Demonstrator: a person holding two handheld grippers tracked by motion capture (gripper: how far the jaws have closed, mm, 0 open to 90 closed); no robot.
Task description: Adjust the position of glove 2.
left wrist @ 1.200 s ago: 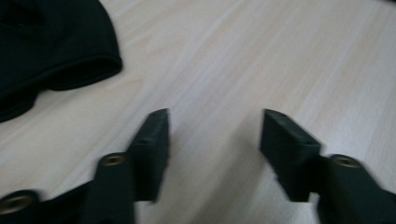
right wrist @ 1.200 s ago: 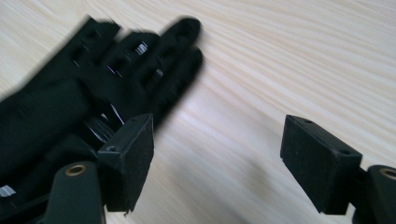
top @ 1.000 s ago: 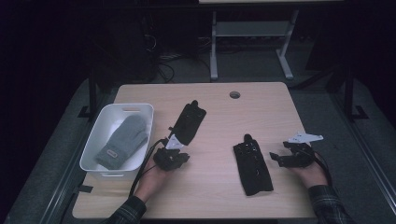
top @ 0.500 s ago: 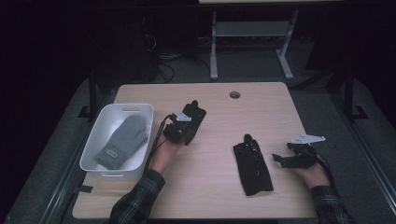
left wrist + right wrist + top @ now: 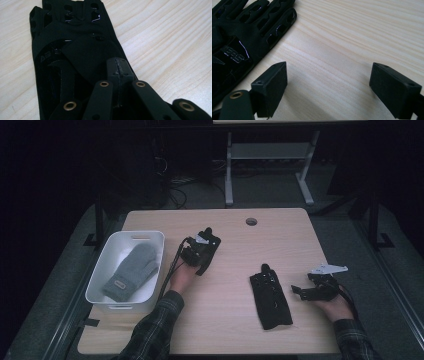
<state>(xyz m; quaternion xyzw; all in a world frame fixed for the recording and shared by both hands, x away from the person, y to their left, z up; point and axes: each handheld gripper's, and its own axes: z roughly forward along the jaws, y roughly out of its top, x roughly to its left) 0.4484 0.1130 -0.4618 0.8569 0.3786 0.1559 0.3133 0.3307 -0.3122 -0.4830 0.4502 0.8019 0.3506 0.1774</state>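
Note:
Two black gloves lie on the wooden table. The far one point(image 5: 209, 246) point(image 5: 75, 37) is left of centre, and my left gripper point(image 5: 196, 253) point(image 5: 117, 67) sits right over its cuff end with its jaws shut together. I cannot tell whether any fabric is pinched. The near glove point(image 5: 270, 296) point(image 5: 239, 32) lies flat at the right. My right gripper point(image 5: 300, 291) point(image 5: 332, 75) is just to its right, low over bare wood. Its jaws have just been opening and stand wide apart with nothing between them.
A white bin point(image 5: 150, 240) stands at the table's left with a grey mitten point(image 5: 131, 270) inside. A round cable hole point(image 5: 251, 221) is near the far edge. Bare wood point(image 5: 225, 320) stretches between the two gloves and along the front.
My left gripper has moved away from the person, from beside the bin onto the far black glove. The right hand has stayed in place beside the near glove.

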